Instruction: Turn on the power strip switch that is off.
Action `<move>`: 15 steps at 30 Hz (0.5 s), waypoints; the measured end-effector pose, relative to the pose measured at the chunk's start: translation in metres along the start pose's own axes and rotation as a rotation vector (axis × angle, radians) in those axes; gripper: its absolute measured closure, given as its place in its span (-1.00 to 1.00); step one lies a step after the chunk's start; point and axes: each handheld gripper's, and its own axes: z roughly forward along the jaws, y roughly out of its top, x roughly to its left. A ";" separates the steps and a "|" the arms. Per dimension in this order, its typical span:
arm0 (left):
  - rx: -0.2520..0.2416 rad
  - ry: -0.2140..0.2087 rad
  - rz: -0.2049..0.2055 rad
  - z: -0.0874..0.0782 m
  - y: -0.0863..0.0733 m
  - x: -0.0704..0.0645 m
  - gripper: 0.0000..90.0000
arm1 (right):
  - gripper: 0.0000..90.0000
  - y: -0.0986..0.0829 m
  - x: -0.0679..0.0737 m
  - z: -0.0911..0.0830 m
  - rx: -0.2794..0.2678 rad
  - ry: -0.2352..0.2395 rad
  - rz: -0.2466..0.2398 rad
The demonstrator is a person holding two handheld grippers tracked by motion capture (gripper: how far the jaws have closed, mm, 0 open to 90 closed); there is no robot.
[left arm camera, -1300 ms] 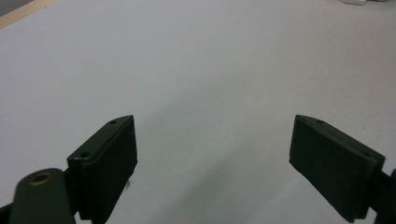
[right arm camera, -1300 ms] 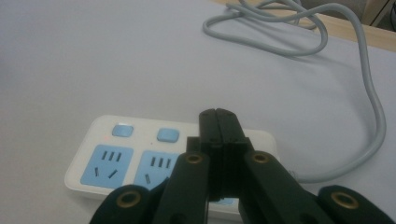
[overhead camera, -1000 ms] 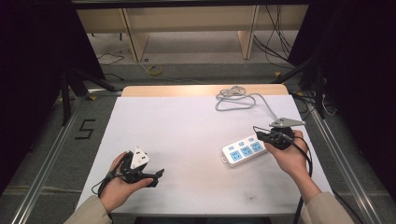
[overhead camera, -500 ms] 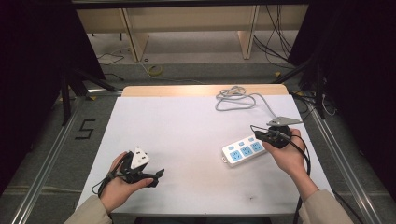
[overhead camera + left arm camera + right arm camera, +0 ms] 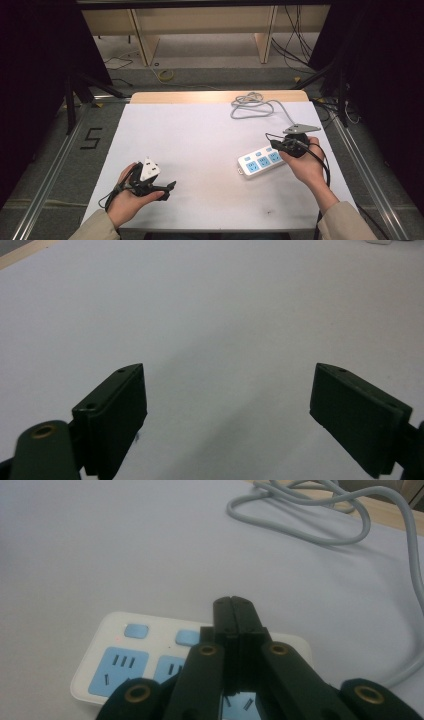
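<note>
**Closed right gripper over the power strip**

At about four o'clock on the white matte bench (image 5: pixel 210 135), the right hand (image 5: pixel 307 165) reaches in from the bottom edge, wrist bent inward, and holds the right gripper (image 5: pixel 276 145) with its black jaws pressed together and empty. They hang just above the white rectangular plastic power strip with blue sockets (image 5: pixel 130 655), whose smooth grey round cable (image 5: pixel 260 105) loops toward twelve o'clock. At eight o'clock the left hand (image 5: pixel 131 197) rests palm up; the left gripper (image 5: pixel 227 405) is spread wide over bare bench.
</note>
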 end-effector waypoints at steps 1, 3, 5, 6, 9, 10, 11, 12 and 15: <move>0.000 0.000 0.000 0.000 0.000 0.000 -0.67 | 1.00 0.000 0.000 0.000 0.003 -0.001 -0.001; 0.000 0.000 0.000 0.000 0.000 0.000 -0.67 | 1.00 0.001 0.000 0.001 0.011 0.004 -0.005; 0.000 0.000 0.000 0.000 0.000 0.000 -0.67 | 1.00 0.001 0.000 0.001 0.014 0.004 -0.005; 0.000 0.001 0.001 0.000 0.000 0.000 -0.67 | 1.00 0.002 0.000 0.002 0.013 0.005 -0.005; 0.000 0.001 0.001 0.000 0.000 0.000 -0.67 | 1.00 0.002 0.000 0.003 0.015 0.004 -0.006; 0.000 0.000 0.002 0.000 0.000 0.000 -0.67 | 1.00 0.003 0.000 0.003 0.017 0.005 -0.006; 0.000 0.001 0.001 0.000 0.000 0.000 -0.67 | 1.00 0.003 0.000 0.003 0.019 0.005 -0.005; 0.000 0.000 0.001 0.000 0.000 0.000 -0.67 | 1.00 0.003 0.000 0.004 0.019 0.006 -0.007; 0.001 -0.001 0.001 0.000 0.000 0.000 -0.67 | 1.00 0.004 0.000 0.005 0.031 0.010 -0.008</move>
